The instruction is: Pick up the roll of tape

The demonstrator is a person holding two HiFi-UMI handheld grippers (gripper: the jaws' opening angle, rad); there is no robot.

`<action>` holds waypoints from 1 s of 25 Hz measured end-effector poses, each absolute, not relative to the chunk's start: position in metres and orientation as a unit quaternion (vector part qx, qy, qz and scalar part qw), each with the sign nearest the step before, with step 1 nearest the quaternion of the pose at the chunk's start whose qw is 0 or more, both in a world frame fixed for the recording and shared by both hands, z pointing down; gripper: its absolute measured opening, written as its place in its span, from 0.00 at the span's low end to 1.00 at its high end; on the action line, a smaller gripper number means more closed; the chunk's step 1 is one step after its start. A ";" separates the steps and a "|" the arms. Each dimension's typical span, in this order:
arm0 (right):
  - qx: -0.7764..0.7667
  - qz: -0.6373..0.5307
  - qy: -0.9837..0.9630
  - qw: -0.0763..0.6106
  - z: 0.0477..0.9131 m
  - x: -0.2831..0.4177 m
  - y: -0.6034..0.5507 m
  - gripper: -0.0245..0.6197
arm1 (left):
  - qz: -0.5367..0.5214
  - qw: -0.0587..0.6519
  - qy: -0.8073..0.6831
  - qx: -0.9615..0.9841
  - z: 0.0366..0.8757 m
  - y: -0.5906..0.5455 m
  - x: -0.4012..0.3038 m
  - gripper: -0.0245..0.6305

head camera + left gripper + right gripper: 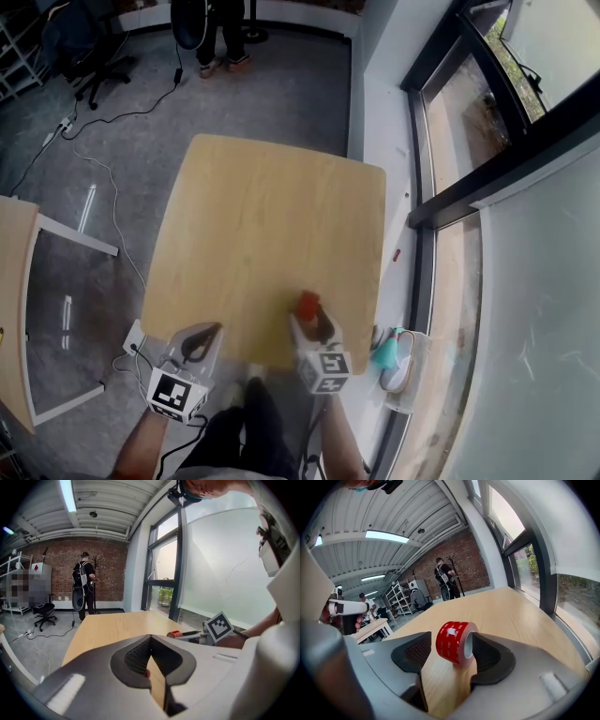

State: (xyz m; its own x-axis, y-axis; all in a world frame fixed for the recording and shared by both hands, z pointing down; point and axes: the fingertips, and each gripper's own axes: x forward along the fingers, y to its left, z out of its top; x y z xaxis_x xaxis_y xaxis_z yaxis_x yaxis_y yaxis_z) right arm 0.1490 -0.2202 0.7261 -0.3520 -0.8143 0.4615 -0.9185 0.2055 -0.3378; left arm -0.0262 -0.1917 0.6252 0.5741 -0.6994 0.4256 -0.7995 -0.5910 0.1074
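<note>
Red and glossy around a pale core: roll of tape (452, 644), upright on its rim on the light wooden table (511, 606), close to the table's near edge. Stands right between the jaws of the right gripper (451, 639), neither ahead of them nor off to a side. Lies with its hole axis running roughly from pad to pad, open face turned to the right-hand pad and a little toward the camera, red band toward the left-hand pad.

Holds those jaws spread wide, not clamped. Leaves a strip of bare wood between the left-hand pad and the band. Comes just beside the open face on the other side, or brushes it; hard to tell which. Puts no squeeze on the roll as yet, so not picked up.

Seems to need no more reach, only a straight close onto the two flat faces and then a lift. Could tip or trundle the tape under a one-sided push, with only the rim on the wood.

Left gripper (200, 339): off the table's near-left corner, well apart from the roll, jaws pressed together on nothing. Clearly the farther hand; looks idle.

Farther out: grey floor (122, 141) with cables round the table, a window wall (469, 141) along the right, a person (83, 585) standing before a brick wall (110, 573) at the far end of the room.
</note>
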 end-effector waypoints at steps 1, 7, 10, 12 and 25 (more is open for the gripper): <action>0.564 0.285 -0.769 0.094 0.727 0.150 -0.220 0.47 | 0.172 0.146 -0.429 0.875 0.626 -0.192 -0.026 0.04; 0.572 0.276 -0.765 0.107 0.728 0.152 -0.220 0.40 | 0.170 0.148 -0.427 0.876 0.625 -0.194 -0.024 0.04; 0.574 0.274 -0.764 0.105 0.727 0.154 -0.219 0.36 | 0.169 0.148 -0.427 0.876 0.625 -0.194 -0.024 0.04; 0.576 0.274 -0.763 0.105 0.727 0.154 -0.219 0.36 | 0.170 0.148 -0.427 0.876 0.626 -0.194 -0.025 0.04; 0.577 0.269 -0.765 0.097 0.718 0.152 -0.218 0.35 | 0.166 0.140 -0.430 0.877 0.617 -0.193 -0.030 0.04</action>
State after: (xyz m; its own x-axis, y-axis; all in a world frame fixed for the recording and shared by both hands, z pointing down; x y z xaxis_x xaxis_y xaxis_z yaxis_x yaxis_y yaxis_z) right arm 0.1524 -0.2179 0.7183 -0.3164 -0.8305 0.4585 -0.9346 0.1901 -0.3007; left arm -0.0298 -0.1926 0.6170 0.5761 -0.7069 0.4104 -0.7994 -0.5919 0.1026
